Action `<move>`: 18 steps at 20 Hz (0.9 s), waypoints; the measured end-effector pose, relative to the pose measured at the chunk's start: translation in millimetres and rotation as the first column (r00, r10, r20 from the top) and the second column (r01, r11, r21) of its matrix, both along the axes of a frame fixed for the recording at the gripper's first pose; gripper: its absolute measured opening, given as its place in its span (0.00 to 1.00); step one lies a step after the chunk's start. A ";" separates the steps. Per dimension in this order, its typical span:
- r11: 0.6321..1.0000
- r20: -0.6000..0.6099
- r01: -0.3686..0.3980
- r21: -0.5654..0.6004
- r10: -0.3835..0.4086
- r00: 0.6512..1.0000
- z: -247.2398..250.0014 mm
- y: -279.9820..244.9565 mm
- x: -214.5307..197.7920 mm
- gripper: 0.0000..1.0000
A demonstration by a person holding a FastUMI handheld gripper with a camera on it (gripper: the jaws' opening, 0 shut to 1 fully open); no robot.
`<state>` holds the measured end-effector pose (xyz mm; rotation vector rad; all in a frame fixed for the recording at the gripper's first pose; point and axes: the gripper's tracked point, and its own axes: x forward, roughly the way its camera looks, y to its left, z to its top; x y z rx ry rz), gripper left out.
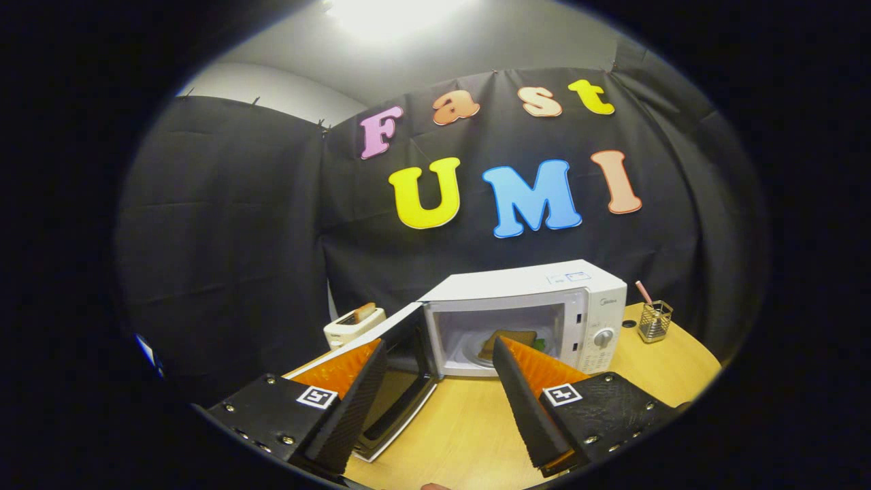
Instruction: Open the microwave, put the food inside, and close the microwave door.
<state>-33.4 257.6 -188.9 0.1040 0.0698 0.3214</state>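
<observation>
Microwave open, food inside, hand-held gripper empty.

Wooden bench (pixel 476 422) carries a white microwave (pixel 544 306), its door (pixel 401 381) swung wide open toward the camera. Food (pixel 509 342), a brown slice with something green beside it, lies on the plate inside the cavity. Hand-held gripper (pixel 439 354) hovers just ahead of the opening, fingers spread wide, nothing between them. A white toaster (pixel 352 324) stands beyond the door; a mesh cup (pixel 654 321) with a pink-tipped stick sits on the microwave's far side.
</observation>
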 end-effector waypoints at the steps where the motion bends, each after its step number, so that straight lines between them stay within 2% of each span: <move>1: 0.999 -0.006 -0.033 0.007 0.033 0.999 0.0 12.2 -9.2 0.93; 3: 0.996 -0.015 -0.089 0.008 0.089 0.996 -1.3 36.5 -22.2 0.93; 4: 0.994 -0.019 -0.110 -0.002 0.110 0.994 -2.7 46.2 -29.6 0.87; 5: 0.992 -0.018 -0.125 -0.013 0.125 0.992 -3.9 54.8 -31.5 0.87; 6: 0.992 -0.021 -0.126 -0.025 0.125 0.992 -7.0 60.1 -36.6 0.77; 7: 0.991 -0.021 -0.128 -0.040 0.128 0.992 -10.2 66.5 -38.1 0.72; 8: 0.990 -0.024 -0.129 -0.050 0.128 0.991 -12.1 74.2 -39.8 0.60; 9: 0.989 -0.023 -0.137 -0.049 0.136 0.990 -13.3 81.3 -41.1 0.54; 10: 0.986 -0.031 -0.159 -0.045 0.157 0.987 -17.8 91.0 -42.7 0.38; 12: 0.972 -0.049 -0.234 -0.014 0.234 0.971 -20.9 117.0 -52.0 0.29; 13: 0.965 -0.059 -0.263 0.002 0.263 0.963 -21.5 127.9 -56.4 0.28; 14: 0.957 -0.067 -0.291 0.001 0.290 0.955 -25.5 137.6 -60.1 0.16; 18: 0.931 -0.059 -0.363 -0.039 0.360 0.931 -37.9 175.3 -74.2 0.18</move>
